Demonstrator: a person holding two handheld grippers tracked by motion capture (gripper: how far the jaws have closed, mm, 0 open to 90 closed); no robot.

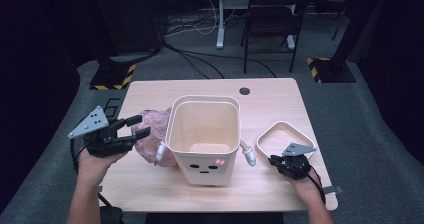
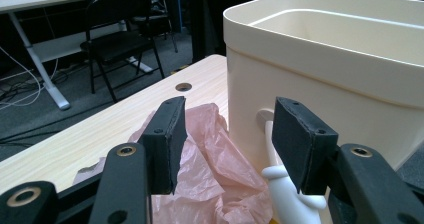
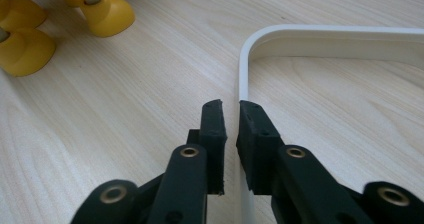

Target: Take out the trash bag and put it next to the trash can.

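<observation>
A cream bin (image 1: 207,171) with a drawn face stands open at the table's middle; its wall (image 2: 340,99) rises close in the left gripper view. A crumpled pink plastic bag (image 1: 152,134) lies against the bin's left side. My left gripper (image 1: 144,125) hovers left of it, open, jaws wide apart (image 2: 227,129), with the bag (image 2: 210,169) and the bin's small white arm (image 2: 285,184) beyond them. A white square ring (image 1: 270,132) lies flat right of the bin. My right gripper (image 1: 279,159) sits at its near corner, its pads (image 3: 231,106) pinching the ring's thin rim (image 3: 325,34).
The bin's yellow feet (image 3: 107,14) stand on the light wood left of the ring in the right gripper view. Another white arm (image 1: 248,154) sticks out of the bin's right side. A cable hole (image 1: 244,91) is near the table's far edge. A black chair (image 1: 275,14) stands beyond the table.
</observation>
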